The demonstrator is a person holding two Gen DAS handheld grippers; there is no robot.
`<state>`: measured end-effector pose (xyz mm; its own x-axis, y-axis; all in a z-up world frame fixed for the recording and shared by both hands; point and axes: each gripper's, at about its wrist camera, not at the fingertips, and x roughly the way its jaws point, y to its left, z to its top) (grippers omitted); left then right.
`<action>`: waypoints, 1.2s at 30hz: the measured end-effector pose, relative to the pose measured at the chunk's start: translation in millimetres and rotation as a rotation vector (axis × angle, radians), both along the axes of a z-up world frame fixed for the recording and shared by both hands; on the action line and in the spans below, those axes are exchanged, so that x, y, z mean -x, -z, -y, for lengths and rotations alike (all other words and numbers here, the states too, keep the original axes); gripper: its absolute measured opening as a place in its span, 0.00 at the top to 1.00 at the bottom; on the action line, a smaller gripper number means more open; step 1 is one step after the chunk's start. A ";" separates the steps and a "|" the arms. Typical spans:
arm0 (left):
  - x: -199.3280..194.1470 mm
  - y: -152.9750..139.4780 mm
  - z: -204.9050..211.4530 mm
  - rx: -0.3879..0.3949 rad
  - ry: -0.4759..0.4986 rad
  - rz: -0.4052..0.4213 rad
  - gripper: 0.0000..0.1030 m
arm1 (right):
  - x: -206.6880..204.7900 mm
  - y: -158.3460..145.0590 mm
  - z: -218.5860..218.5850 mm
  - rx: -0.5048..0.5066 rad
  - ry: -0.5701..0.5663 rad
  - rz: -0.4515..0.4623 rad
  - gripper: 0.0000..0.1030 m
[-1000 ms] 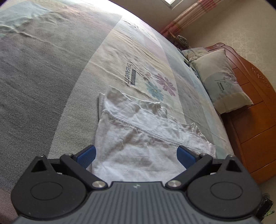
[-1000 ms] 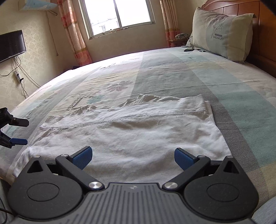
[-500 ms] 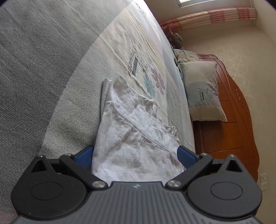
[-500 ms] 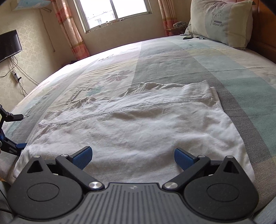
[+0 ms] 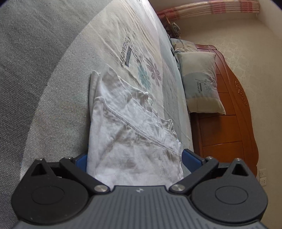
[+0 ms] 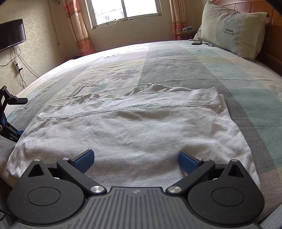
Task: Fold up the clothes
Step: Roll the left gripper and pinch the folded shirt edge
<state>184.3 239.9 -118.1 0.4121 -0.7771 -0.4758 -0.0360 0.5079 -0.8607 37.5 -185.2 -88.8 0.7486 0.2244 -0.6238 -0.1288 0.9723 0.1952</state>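
A white garment (image 5: 126, 133) lies folded in half on the patterned bed sheet (image 5: 109, 45), its stitched hem running across the top layer. My left gripper (image 5: 134, 158) is open at one short end of it, and the cloth edge rises between the two blue fingers (image 5: 190, 159). In the right wrist view the garment (image 6: 134, 126) spreads wide, and my right gripper (image 6: 135, 158) stands open low over its near long edge with nothing pinched. The left gripper (image 6: 10, 119) shows at the far left end of the cloth.
A pillow (image 6: 232, 35) leans on the wooden headboard (image 5: 227, 123) at the right. A small dark object (image 6: 196, 43) lies on the bed near it. A window (image 6: 123, 10) with curtains is at the far wall and a television (image 6: 10, 37) at the left wall.
My left gripper has pushed in at the garment's end, so the cloth now sits between its open fingers. My right gripper has moved closer and lower over the near edge.
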 end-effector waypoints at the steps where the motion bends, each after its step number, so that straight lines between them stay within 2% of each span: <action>1: 1.1 -0.4 1.8 -0.009 0.014 -0.004 0.01 | 0.4 0.0 0.6 0.000 -0.001 0.001 0.00; 3: 3.2 -1.2 5.5 -0.027 0.041 -0.011 0.01 | 0.6 0.6 1.8 -0.004 0.000 0.001 0.00; 6: -11.2 -0.3 11.5 -0.013 0.025 -0.022 0.01 | 0.8 0.8 3.7 -0.018 0.004 0.004 0.00; 10: -26.8 1.8 22.0 -0.007 0.017 -0.012 0.01 | 2.1 -0.1 5.4 -0.027 0.007 0.011 0.00; 13: -23.4 2.5 18.7 -0.003 0.051 0.014 0.01 | 3.3 0.4 7.1 -0.026 0.009 0.014 0.00; 15: -19.9 4.5 12.8 -0.003 0.071 0.029 0.09 | 2.9 1.9 9.5 -0.033 0.013 0.012 0.00; 17: -18.9 8.1 5.0 -0.022 0.077 0.018 0.31 | 2.6 3.4 11.8 -0.040 0.017 0.011 0.00; 18: -19.2 10.9 0.5 -0.022 0.075 0.005 0.36 | 2.2 4.3 12.5 -0.042 0.017 0.012 0.00; 20: -19.9 16.4 -6.6 -0.019 0.069 -0.020 0.54 | 1.6 5.6 12.9 -0.041 0.017 0.015 0.00; 22: -19.4 16.5 -6.5 -0.011 0.076 -0.026 0.55 | 1.1 6.3 11.0 -0.029 0.013 0.019 0.00; 24: -18.4 12.2 -1.2 -0.010 0.101 -0.016 0.45 | 1.1 6.6 9.7 -0.019 0.010 0.022 0.00; 25: -17.9 10.1 1.5 -0.010 0.114 -0.012 0.35 | 1.3 6.6 9.4 -0.016 0.009 0.022 0.00; 26: -18.0 7.9 5.5 -0.025 0.127 -0.003 0.30 | 1.3 6.6 9.7 -0.018 0.008 0.023 0.00; 28: -19.6 5.4 11.4 -0.050 0.146 0.011 0.30 | 1.2 6.6 11.1 -0.025 0.008 0.024 0.00; 32: -28.3 9.1 11.1 -0.025 0.133 -0.013 0.31 | 0.1 7.2 11.7 -0.035 0.012 0.028 0.00; 34: -29.2 6.8 17.3 -0.060 0.164 0.023 0.31 | 0.1 7.4 10.5 -0.034 0.013 0.031 0.00; 36: -27.4 7.7 14.5 -0.078 0.161 0.021 0.37 | 1.1 6.0 11.4 -0.041 0.014 0.029 0.00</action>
